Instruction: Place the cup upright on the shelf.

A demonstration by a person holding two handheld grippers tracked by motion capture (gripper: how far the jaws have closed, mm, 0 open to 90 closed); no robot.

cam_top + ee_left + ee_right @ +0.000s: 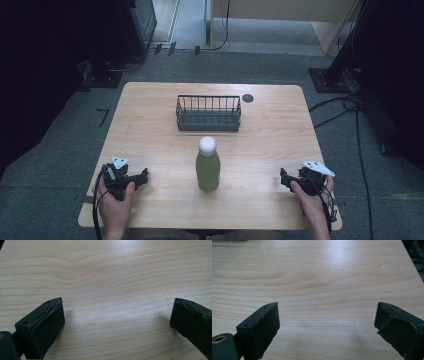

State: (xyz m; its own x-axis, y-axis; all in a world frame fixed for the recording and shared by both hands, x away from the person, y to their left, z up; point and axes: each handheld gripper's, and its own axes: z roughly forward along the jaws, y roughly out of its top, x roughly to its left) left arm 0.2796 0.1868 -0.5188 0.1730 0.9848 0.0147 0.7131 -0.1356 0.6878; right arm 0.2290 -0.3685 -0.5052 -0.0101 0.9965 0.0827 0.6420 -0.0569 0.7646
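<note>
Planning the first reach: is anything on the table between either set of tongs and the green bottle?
Nothing visible. The bottle stands upright mid-table; bare wood lies between it and the left tongs and the right tongs, both open. The wire basket sits beyond it, out of the way.

A bottle (208, 165) stood upright near the middle of the table (150, 115). Behind it, toward the far edge, sat a wire basket (208, 113), apart from the bottle. The left gripper (141, 177) rested on the table well to the bottle's left; the right gripper (286, 180) rested well to its right, both near the front edge.
</note>
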